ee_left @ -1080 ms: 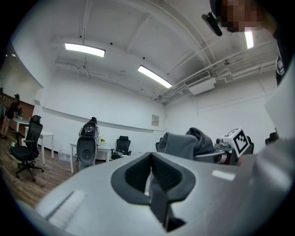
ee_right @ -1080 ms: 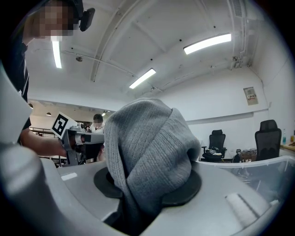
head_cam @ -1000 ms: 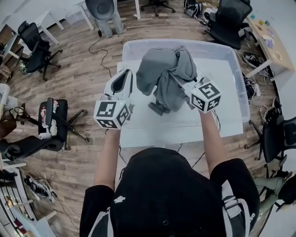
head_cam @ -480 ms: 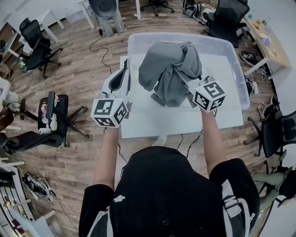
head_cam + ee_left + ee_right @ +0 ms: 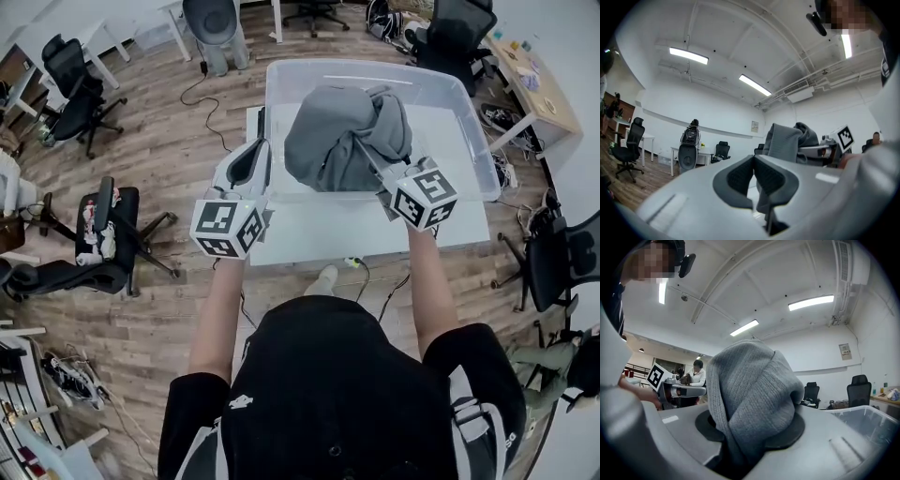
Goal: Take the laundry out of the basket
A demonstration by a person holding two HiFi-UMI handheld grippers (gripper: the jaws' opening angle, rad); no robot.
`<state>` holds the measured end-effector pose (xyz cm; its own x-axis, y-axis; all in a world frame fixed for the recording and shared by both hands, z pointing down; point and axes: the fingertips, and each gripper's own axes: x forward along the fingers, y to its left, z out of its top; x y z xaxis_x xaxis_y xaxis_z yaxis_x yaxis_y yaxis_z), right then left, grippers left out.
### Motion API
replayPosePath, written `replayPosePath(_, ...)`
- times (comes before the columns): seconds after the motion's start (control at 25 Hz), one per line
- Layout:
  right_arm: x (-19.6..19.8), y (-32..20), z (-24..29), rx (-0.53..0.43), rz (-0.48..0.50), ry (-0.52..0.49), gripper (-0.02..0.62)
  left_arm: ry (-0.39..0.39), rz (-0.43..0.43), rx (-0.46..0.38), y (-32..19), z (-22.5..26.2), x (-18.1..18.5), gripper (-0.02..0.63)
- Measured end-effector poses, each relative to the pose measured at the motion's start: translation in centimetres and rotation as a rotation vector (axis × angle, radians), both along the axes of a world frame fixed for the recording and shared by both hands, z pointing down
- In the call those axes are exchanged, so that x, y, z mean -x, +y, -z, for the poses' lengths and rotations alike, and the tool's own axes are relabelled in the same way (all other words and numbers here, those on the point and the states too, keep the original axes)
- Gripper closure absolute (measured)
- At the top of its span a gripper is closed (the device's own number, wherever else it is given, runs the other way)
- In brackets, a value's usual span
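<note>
A grey knitted garment (image 5: 342, 136) hangs bunched over the near part of the clear plastic basket (image 5: 469, 103), which stands on a white table (image 5: 309, 239). My right gripper (image 5: 364, 152) is shut on the garment; in the right gripper view the grey knit (image 5: 750, 390) fills the space between the jaws and hides the pads. My left gripper (image 5: 260, 150) hovers at the basket's left wall, shut and empty, beside the garment and apart from it. The left gripper view shows its pads (image 5: 740, 176) pressed together, with the garment (image 5: 787, 140) hanging beyond them.
Office chairs (image 5: 66, 75) stand on the wood floor to the left, and another (image 5: 459, 37) stands behind the basket. A desk (image 5: 534, 80) with small items is at the far right. Cables trail under the table. A person (image 5: 696, 373) sits in the distance.
Both grippers and the garment have drawn back from the basket's middle toward its near wall, and the garment has risen a little. The right grip holds; the left jaws stay shut.
</note>
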<state>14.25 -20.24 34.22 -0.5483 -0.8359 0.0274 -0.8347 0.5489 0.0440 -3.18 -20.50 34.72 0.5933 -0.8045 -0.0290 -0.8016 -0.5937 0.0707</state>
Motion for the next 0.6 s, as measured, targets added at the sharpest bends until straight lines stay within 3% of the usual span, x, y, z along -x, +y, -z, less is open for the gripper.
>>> replayPosePath(0.6,2.1,6.2,1.2,-0.022,-0.053,-0.011,0.423,0.012,-0.040,-0.008,5.6,0.2,2.2,0.598)
